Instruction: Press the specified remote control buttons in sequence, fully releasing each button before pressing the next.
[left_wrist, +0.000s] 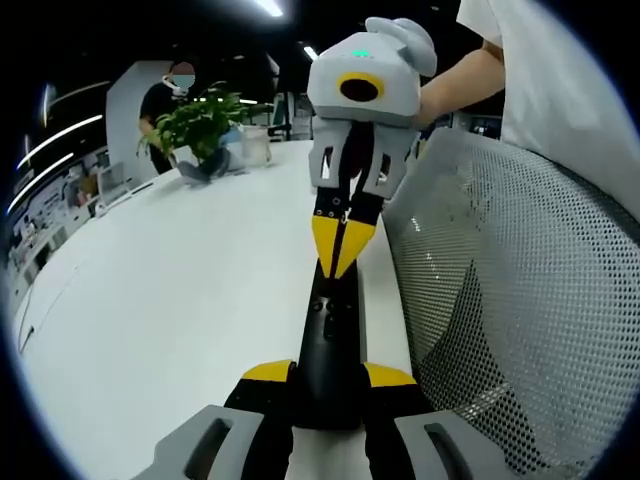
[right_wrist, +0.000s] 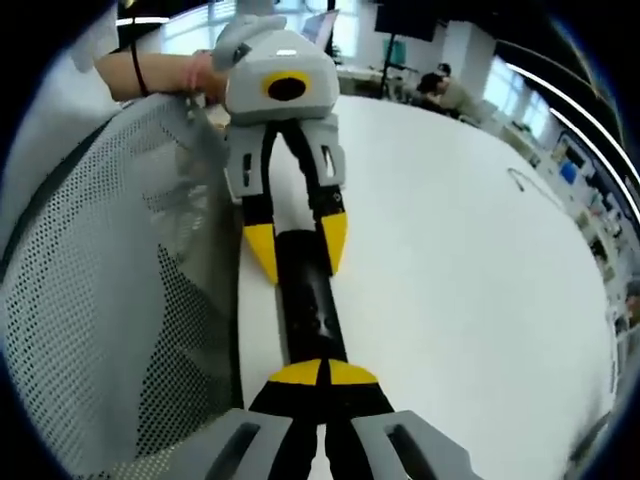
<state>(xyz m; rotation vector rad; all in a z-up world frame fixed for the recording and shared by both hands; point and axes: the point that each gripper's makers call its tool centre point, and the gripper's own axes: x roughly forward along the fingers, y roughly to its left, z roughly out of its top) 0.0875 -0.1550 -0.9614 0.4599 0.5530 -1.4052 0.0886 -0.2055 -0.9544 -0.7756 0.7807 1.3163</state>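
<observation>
A slim black remote control (left_wrist: 335, 335) lies along the near edge of the white table (left_wrist: 180, 300). My left gripper (left_wrist: 328, 375) is shut on the remote's near end, with one yellow-tipped jaw on each side of it. In the right gripper view the same left gripper (right_wrist: 298, 248) grips the far end of the remote (right_wrist: 310, 310). My right gripper (right_wrist: 323, 373) is shut, its two yellow tips together and resting on top of the remote. From the left gripper view, the right gripper (left_wrist: 340, 248) points down onto the remote's far part.
A grey mesh chair back (left_wrist: 500, 300) stands close along the table edge beside the remote, also in the right gripper view (right_wrist: 100, 280). A potted plant (left_wrist: 205, 125) sits at the far end of the table. A person (left_wrist: 165, 95) stands beyond it.
</observation>
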